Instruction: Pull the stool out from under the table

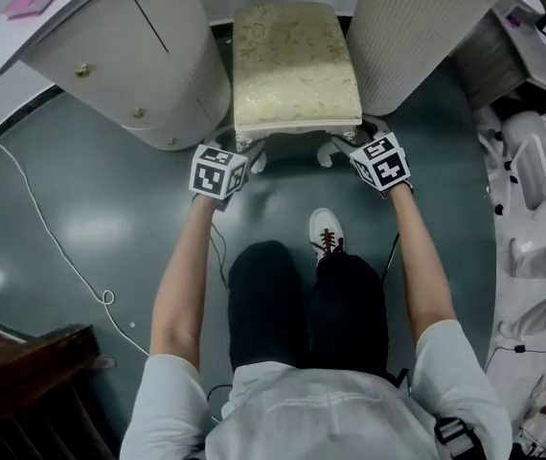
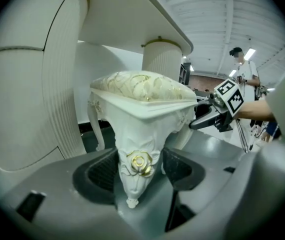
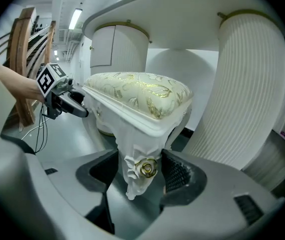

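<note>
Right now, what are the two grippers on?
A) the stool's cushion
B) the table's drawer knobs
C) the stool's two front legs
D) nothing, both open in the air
C: the left gripper clamps one carved stool leg, and the right gripper clamps the other. Each leg sits between that gripper's pads.

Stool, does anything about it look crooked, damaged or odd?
Nothing stands out. The stool sits square and upright between the two pedestals of the table, with the left gripper and right gripper each clamped on a front leg.
</note>
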Tool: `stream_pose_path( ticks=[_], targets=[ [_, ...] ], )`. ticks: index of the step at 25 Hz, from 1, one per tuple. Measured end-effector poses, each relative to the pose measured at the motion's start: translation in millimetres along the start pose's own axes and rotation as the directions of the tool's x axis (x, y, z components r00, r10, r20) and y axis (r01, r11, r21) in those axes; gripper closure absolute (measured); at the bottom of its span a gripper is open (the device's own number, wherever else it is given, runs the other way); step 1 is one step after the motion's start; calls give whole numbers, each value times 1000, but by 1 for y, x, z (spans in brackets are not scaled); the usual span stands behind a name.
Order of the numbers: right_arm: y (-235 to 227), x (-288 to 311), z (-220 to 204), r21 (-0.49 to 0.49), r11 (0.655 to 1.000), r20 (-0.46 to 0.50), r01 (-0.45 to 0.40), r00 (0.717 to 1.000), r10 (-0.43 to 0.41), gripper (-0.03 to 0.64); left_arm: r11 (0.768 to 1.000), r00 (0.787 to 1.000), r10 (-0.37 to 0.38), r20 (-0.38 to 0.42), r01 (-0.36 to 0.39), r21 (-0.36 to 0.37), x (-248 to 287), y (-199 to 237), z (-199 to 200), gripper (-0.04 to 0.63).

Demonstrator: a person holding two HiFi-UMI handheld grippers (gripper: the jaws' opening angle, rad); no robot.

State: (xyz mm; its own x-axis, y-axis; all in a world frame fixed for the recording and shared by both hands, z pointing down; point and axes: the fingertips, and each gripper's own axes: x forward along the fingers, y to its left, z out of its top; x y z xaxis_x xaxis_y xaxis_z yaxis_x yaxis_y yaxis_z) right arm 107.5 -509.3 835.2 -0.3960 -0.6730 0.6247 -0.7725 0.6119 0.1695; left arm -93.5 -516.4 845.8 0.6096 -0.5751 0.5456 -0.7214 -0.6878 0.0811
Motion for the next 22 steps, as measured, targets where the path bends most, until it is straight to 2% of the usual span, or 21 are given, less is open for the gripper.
stream_pose_path(
  ticks=[5,14,22],
  targets=[
    [16,-19,-5,3,1000,23,17,1000,-17,333,1000,999,16,32,-16,4,-17,-14,-6,308],
    [44,-59,-30,-36,999,12,-15,1000,16,350,1000,997,-1,81,0,9,-47,-54,-26,310],
    [85,-106,-60,-21,999,-48,-49,998,48,357,1000,999,-6,34,6,-2,-81,-98,-50,310]
  ],
)
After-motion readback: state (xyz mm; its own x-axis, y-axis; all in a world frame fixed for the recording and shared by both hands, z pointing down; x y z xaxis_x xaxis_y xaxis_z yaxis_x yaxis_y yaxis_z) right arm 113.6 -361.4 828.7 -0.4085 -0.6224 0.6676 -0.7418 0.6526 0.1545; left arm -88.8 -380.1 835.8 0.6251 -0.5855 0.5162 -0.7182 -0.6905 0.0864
